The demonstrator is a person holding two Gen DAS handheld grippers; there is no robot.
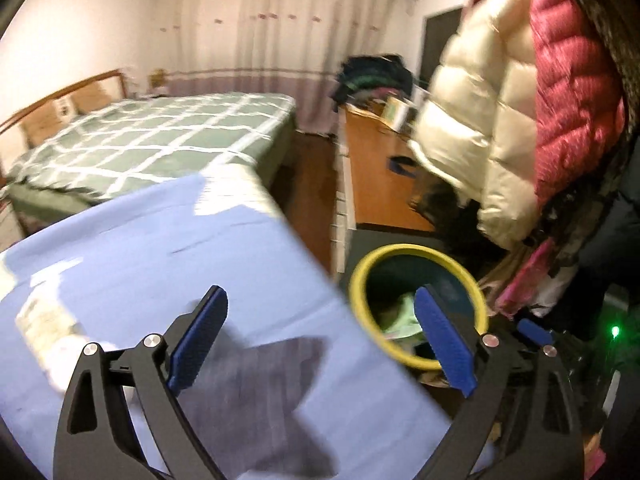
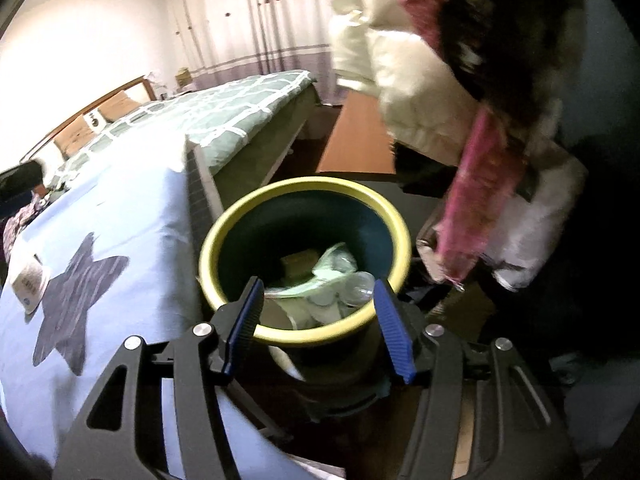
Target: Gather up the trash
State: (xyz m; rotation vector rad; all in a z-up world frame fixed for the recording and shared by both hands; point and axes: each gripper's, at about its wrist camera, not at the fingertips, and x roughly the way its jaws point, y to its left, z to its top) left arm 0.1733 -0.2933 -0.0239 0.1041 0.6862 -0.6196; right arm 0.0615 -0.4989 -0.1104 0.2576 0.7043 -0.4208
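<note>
The trash bin [image 2: 304,256] was round, dark blue-green inside, with a yellow rim all the way around. It stood on the floor just beside the right edge of the table [image 2: 120,216]. Inside it lay a heap of trash [image 2: 332,284]: pale green crumpled paper, some clear plastic, white round bits and a small brown piece. The right tongs [image 2: 318,328] hung over the near side of the bin with their blue pads [image 2: 390,332] spread apart and nothing between them. The left tongs [image 1: 320,344] were spread very wide and held nothing; one pad was over the table and the other was over the bin. The table wore a light blue cloth [image 1: 160,264] with a big grey star [image 2: 76,296] on it. A small pale card [image 2: 30,286] lay touching the star's left point. Far behind the table was a bed [image 1: 160,140] with a green cover crossed by white lines, and a brown wooden headboard [image 2: 96,108] at its left end. Long pale curtains [image 1: 280,32] with a purple band hung on the far wall. To the right, a puffy cream coat [image 1: 476,120] and a dark pink coat [image 1: 576,92] hung over the bin, and a low brown wooden cabinet [image 1: 380,176] stood past them. The left view was blurry.
</note>
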